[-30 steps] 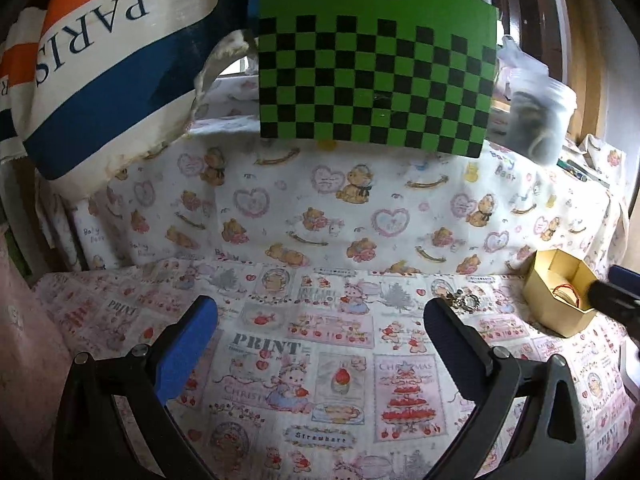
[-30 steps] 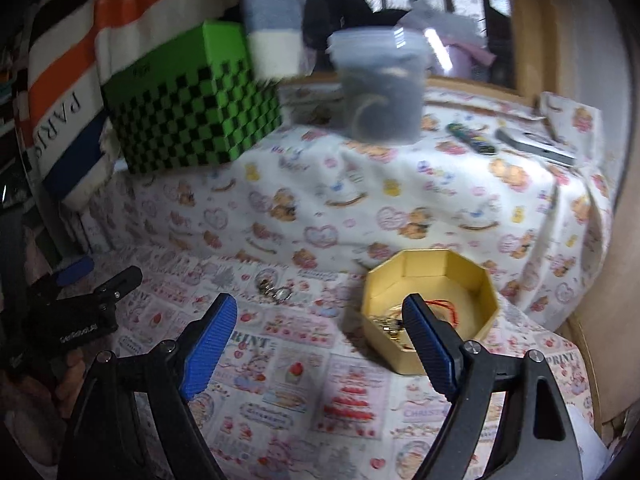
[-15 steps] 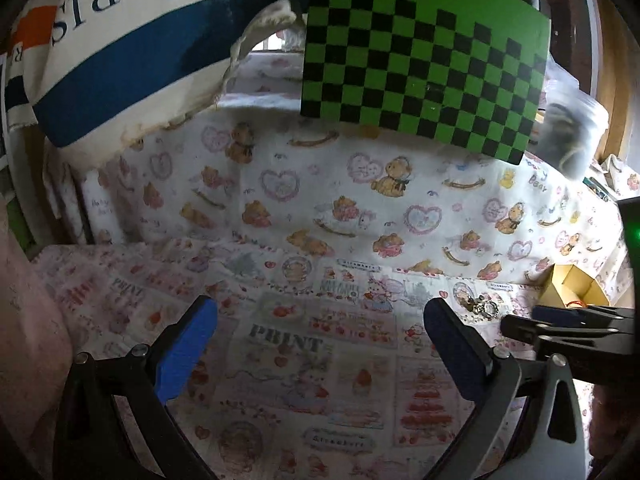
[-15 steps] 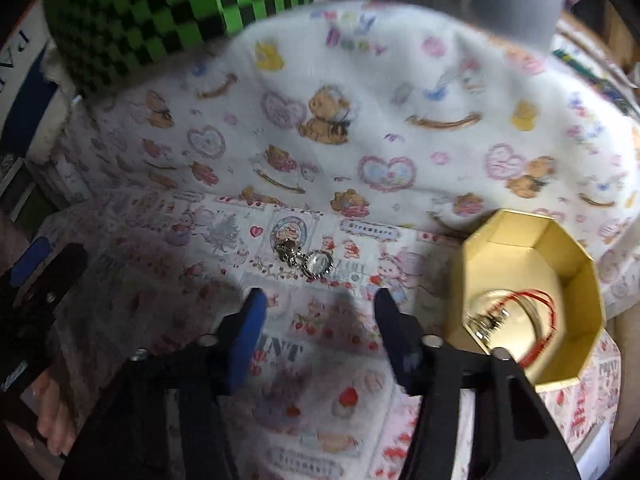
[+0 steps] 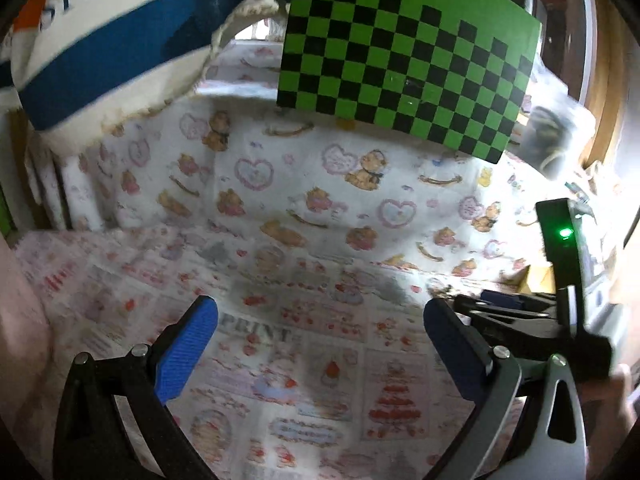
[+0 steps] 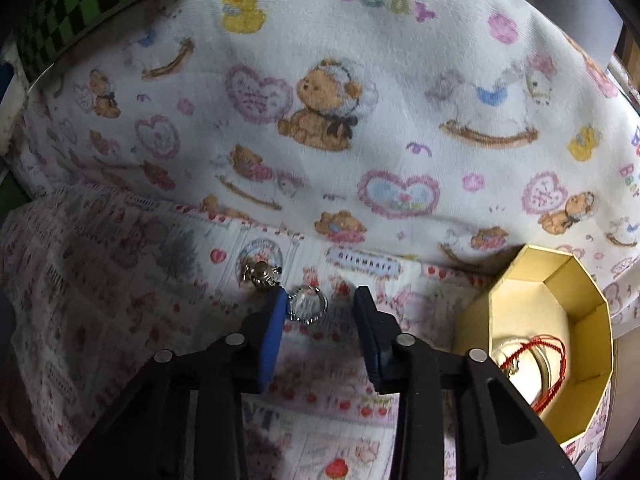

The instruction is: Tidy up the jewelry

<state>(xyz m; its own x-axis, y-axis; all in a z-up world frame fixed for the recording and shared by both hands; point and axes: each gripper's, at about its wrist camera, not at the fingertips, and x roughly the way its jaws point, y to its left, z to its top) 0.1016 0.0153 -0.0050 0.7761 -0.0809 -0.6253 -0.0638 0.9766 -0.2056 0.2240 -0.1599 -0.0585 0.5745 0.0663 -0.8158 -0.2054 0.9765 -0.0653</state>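
Note:
A silver pendant with a round face and a clump of chain [image 6: 306, 303] lies on the printed cloth. My right gripper [image 6: 322, 300] is low over it, jaws partly open, the round face between the blue pads and touching the left pad [image 6: 276, 320]. A yellow octagonal box [image 6: 560, 312] stands to the right and holds a red cord bracelet [image 6: 550, 364] and other pieces. My left gripper [image 5: 320, 320] is open and empty above the cloth. In the left wrist view the right gripper [image 5: 500, 304] shows at the right edge.
A bear-print cloth [image 6: 328, 112] drapes over a raised ledge behind the pendant. A green checkered board [image 5: 404, 68] stands on the ledge. A striped PARIS bag [image 5: 100, 40] hangs at the back left. A plastic tub [image 5: 556, 144] stands at the back right.
My right gripper has moved down and forward to the pendant and its jaws have narrowed around it. The left gripper has shifted a little left and stayed open.

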